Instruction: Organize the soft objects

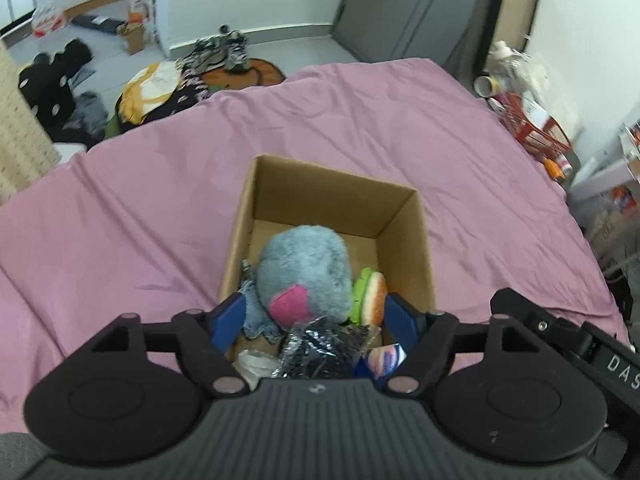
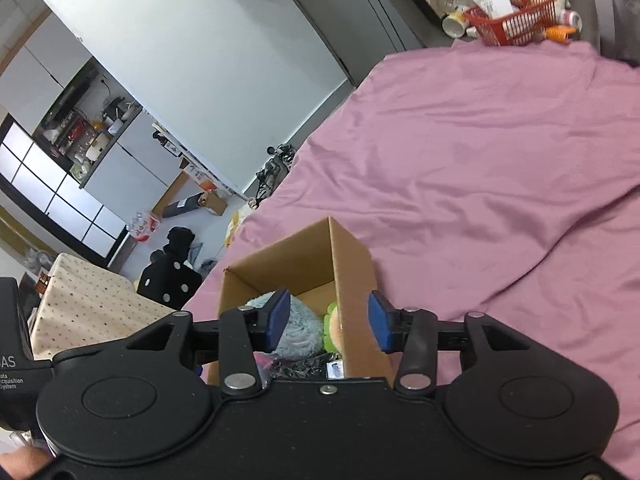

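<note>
Covering nearly everything in both views, the pink bed carries an open cardboard box, which stands upright near its front edge. Inside the box lie the soft things: a grey plush with a pink patch fills most of the left and middle, a burger toy stands on edge just beside it against the right wall, and a dark crinkly bag lies nearest the camera, touching the plush. A frayed blue cloth sits at the plush's left.

The left claw points steeply down into the box, its blue pads spread wide on either side of the plush and burger, pressing on neither; it holds nothing. The right claw hangs partly open over the box's right wall, one pad above the plush, the other outside the wall; it too is empty.

Judging by this, the things shown are already in the box and both claws have let go. The left claw is straight above the contents and nearer to them. The plush's long axis runs away from it, toward the far wall. No loose soft thing shows on the bed, so whatever comes next lies out of these views.
</note>
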